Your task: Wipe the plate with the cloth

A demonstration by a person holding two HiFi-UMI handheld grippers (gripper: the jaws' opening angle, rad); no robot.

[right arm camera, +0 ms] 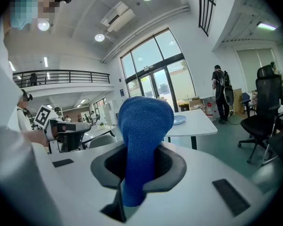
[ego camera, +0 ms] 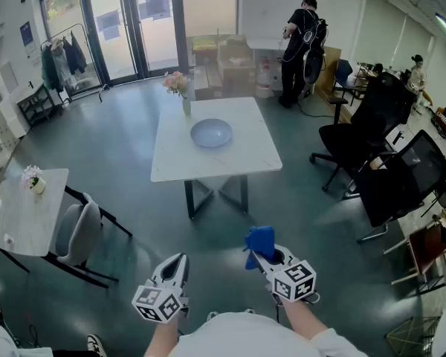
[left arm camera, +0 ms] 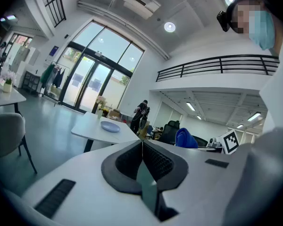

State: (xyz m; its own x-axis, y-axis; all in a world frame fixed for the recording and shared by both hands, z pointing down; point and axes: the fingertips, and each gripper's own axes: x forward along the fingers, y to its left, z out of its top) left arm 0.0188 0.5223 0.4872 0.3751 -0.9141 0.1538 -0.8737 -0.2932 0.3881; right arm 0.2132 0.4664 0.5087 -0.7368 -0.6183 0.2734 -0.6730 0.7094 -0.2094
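Left gripper [ego camera: 180, 260] is low in front of the person, jaws pressed together, pads meeting in a thin line with nothing between them. Right gripper [ego camera: 267, 254] is just beside it on the right, jaws clamped on a blue cloth [right arm camera: 144, 135]. The cloth is bunched: its bulk sticks up and forward past the jaw tips, and its lower end hangs back into the gap behind the pads. Both grippers point roughly level, tipped slightly down, over grey-green floor [ego camera: 134, 162], touching no surface. The plate [ego camera: 211, 133], pale blue and round, lies well ahead of both jaws and apart from them, near the middle of a white square desk [ego camera: 241, 158] with dark legs. From the left jaws the plate is ahead and a bit left. From the right jaws it shows just right of the cloth's top. A vase of pink flowers [ego camera: 180, 88] stands at the desk's far left corner, beyond the plate. Past the desk, far from the jaws, a person in black [ego camera: 301, 39] stands facing away, near cardboard boxes [ego camera: 234, 58]. Black office chairs [ego camera: 372, 125] are ahead and right of the right jaws. A second white desk [ego camera: 26, 214] with a grey chair [ego camera: 78, 233] is ahead and left of the left jaws.
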